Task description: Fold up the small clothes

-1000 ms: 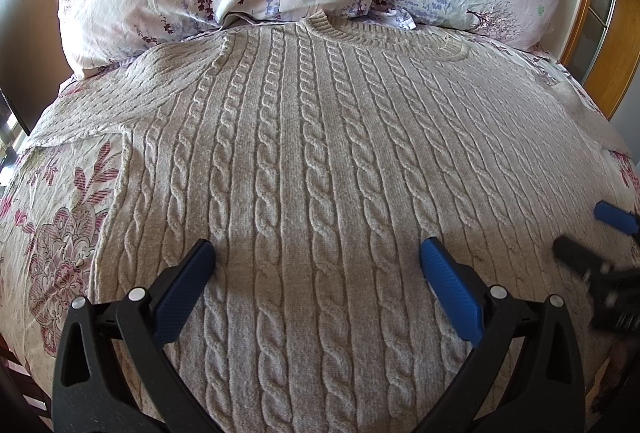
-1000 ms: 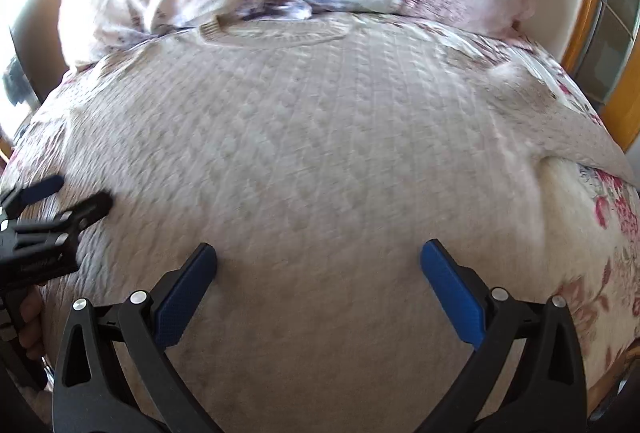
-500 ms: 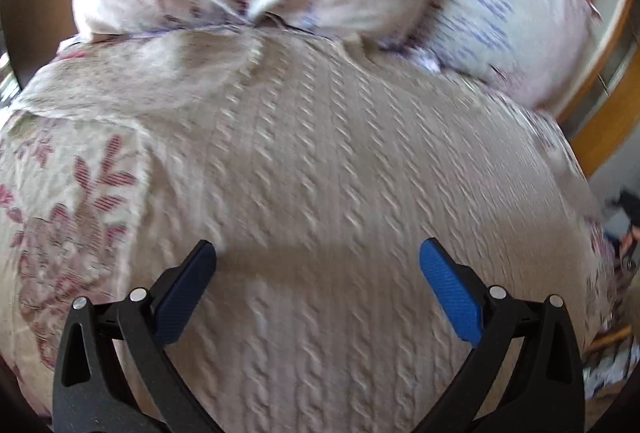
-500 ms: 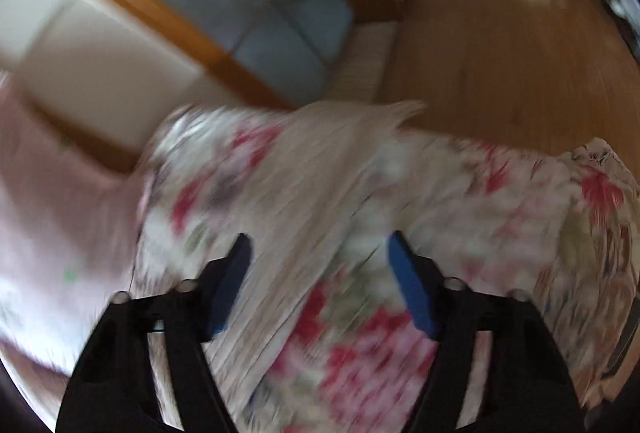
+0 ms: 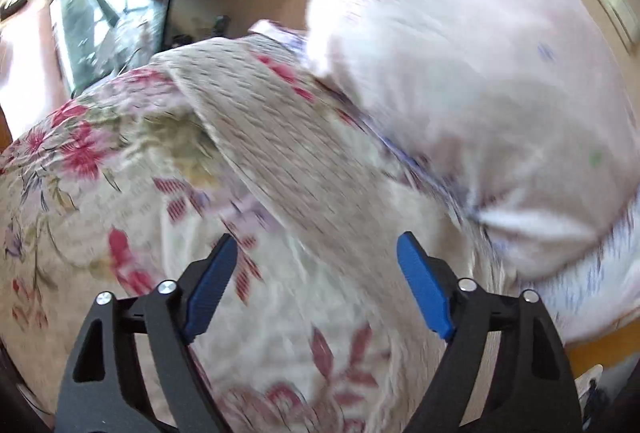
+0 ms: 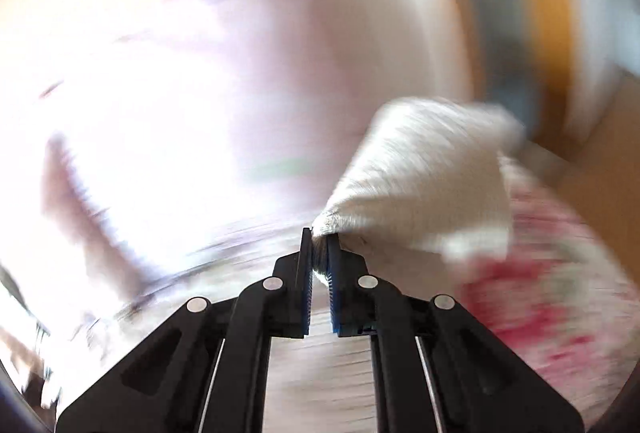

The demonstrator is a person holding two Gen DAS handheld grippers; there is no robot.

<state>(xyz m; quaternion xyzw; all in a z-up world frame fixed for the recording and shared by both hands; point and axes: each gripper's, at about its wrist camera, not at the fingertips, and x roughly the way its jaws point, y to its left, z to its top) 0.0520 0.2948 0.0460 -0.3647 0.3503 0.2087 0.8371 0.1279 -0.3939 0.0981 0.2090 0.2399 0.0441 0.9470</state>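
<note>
Pinching the sweater sleeve point(image 6: 420, 173), the right hand-held gripper point(image 6: 319, 257) is closed on it. The left hand-held gripper point(image 5: 316, 285) hangs wide open over the bed point(image 5: 100, 193), gripping nothing.

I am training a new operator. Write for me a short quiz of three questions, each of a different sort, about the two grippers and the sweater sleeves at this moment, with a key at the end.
1. True or false: the left gripper is clamped on the left sleeve.
2. Multiple choice: what does the right gripper hold between its pads? A) a pillow corner B) the end of the right sleeve C) nothing
3. Fill in: in the left wrist view, the pillow lies to the ____ of the sleeve.

Key
1. False: its jaws stand wide apart, with the sleeve lying on the floral bedspread ahead of them.
2. B
3. right
</note>
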